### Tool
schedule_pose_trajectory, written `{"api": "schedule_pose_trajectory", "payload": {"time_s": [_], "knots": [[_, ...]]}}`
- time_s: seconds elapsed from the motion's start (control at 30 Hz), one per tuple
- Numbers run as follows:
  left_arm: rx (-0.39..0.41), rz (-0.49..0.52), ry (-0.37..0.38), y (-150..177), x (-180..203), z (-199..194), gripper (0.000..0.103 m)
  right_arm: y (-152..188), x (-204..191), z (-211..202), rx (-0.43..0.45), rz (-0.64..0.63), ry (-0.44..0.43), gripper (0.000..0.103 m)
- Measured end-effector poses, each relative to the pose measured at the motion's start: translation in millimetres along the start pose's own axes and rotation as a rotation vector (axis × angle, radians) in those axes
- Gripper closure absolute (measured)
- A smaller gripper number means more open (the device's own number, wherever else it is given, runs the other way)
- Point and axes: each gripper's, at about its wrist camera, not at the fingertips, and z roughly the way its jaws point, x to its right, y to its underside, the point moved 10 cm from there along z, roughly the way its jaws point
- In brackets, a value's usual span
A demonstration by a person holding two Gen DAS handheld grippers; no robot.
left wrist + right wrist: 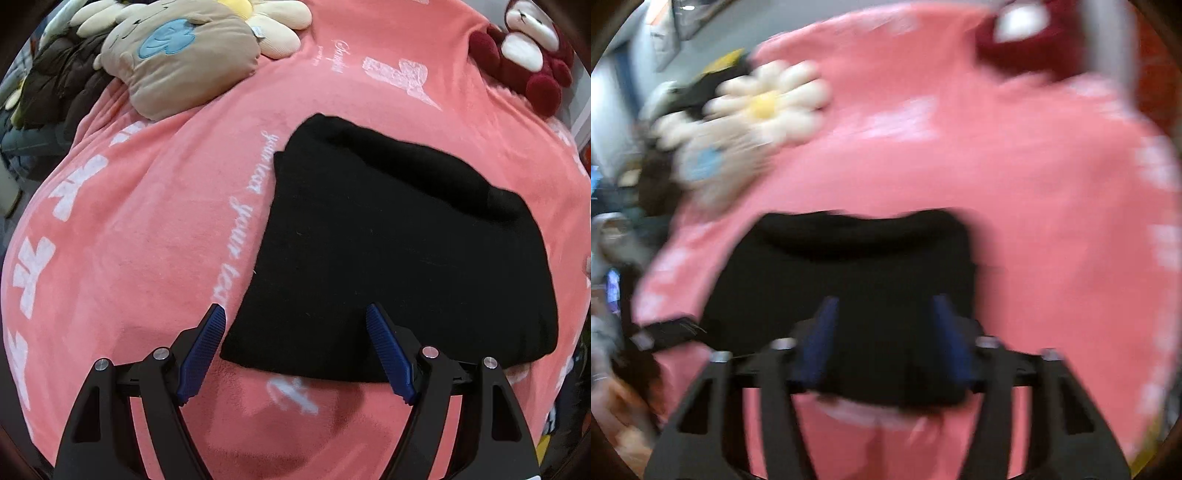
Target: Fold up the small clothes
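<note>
A black garment (pixel 399 254) lies folded on the pink blanket (pixel 129 240), with a rolled part along its far edge. My left gripper (pixel 295 314) is open and empty, just above the garment's near left corner, one finger over the blanket and one over the cloth. The right wrist view is blurred by motion. There the garment (pixel 857 269) lies right in front of my right gripper (pixel 884 306), which is open and empty above the garment's near edge.
A beige plush cushion (pixel 177 59) and a daisy plush (pixel 280 29) lie at the far left of the bed, with dark clothes (pixel 55 92) beside them. A red and white plush toy (pixel 524 55) sits far right. The daisy also shows in the right wrist view (pixel 764 103).
</note>
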Motion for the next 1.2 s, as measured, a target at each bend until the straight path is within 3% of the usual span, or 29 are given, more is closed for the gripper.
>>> {"api": "schedule_pose_trajectory", "payload": {"time_s": [0.03, 0.17, 0.23, 0.27, 0.33, 0.4, 0.43, 0.5, 0.53, 0.63, 0.77, 0.87, 0.9, 0.93, 1.0, 1.03, 1.1, 1.2], "knots": [[-0.004, 0.007, -0.006, 1.3, 0.5, 1.4, 0.027, -5.7, -6.0, 20.6, -0.029, -0.003, -0.006, 0.086], [-0.022, 0.047, -0.028, 6.9, 0.5, 10.2, 0.027, -12.9, -21.1, 96.9, -0.195, -0.071, -0.011, 0.084], [-0.028, 0.055, -0.025, 8.2, 0.0, 14.2, 0.026, -42.2, -5.5, 108.9, -0.124, -0.059, 0.081, 0.084], [-0.028, 0.056, -0.025, 8.3, -0.7, 16.4, 0.024, -68.2, 10.9, 105.7, -0.037, 0.002, 0.143, 0.082], [-0.029, 0.053, -0.018, 7.8, -2.2, 19.7, 0.022, -89.8, 29.4, 99.9, 0.022, 0.053, 0.21, 0.077], [-0.034, 0.04, 0.003, 6.4, -4.8, 20.7, 0.021, -91.4, 31.1, 85.3, 0.044, 0.092, 0.162, 0.078], [-0.036, 0.033, 0.015, 6.0, -5.6, 20.0, 0.021, -84.9, 29.5, 75.1, 0.051, 0.094, 0.146, 0.076], [-0.022, 0.001, 0.038, 0.9, -11.6, 13.2, 0.023, -57.0, 32.4, 52.5, 0.061, 0.076, 0.15, 0.055], [-0.004, -0.015, 0.06, -2.7, -13.0, 8.8, 0.023, -37.5, 37.3, 41.0, 0.064, 0.064, 0.173, 0.05], [0.026, -0.073, 0.119, -13.8, -20.4, 3.5, 0.021, 15.1, 68.3, 12.2, 0.05, 0.083, 0.245, 0.042], [-0.051, -0.173, 0.148, -8.8, -29.0, 29.9, 0.021, 65.8, 115.3, -7.1, 0.013, 0.196, 0.33, 0.04], [0.006, -0.179, 0.16, -10.3, -22.4, 27.6, 0.025, 95.4, 133.0, 4.2, -0.049, 0.279, 0.314, 0.029], [0.014, -0.176, 0.169, -10.5, -17.9, 26.6, 0.029, 101.6, 130.5, 15.3, -0.076, 0.297, 0.261, 0.032], [0.016, -0.177, 0.192, -10.8, -14.6, 25.7, 0.04, 103.3, 125.4, 21.2, -0.068, 0.33, 0.18, 0.042], [0.004, -0.193, 0.235, -12.1, -10.9, 25.0, 0.075, 98.5, 119.8, 19.1, -0.067, 0.367, 0.098, 0.088], [-0.028, -0.222, 0.3, -12.4, -7.8, 23.8, 0.093, 92.7, 115.9, 12.4, -0.068, 0.367, 0.082, 0.089], [-0.038, -0.28, 0.367, -18.4, -11.0, 8.6, 0.095, 77.4, 106.0, -12.9, -0.034, 0.341, 0.043, 0.091], [-0.029, -0.248, 0.421, -19.1, -9.5, -34.0, 0.095, 77.3, 97.1, -53.9, -0.032, 0.309, -0.002, 0.092]]}}
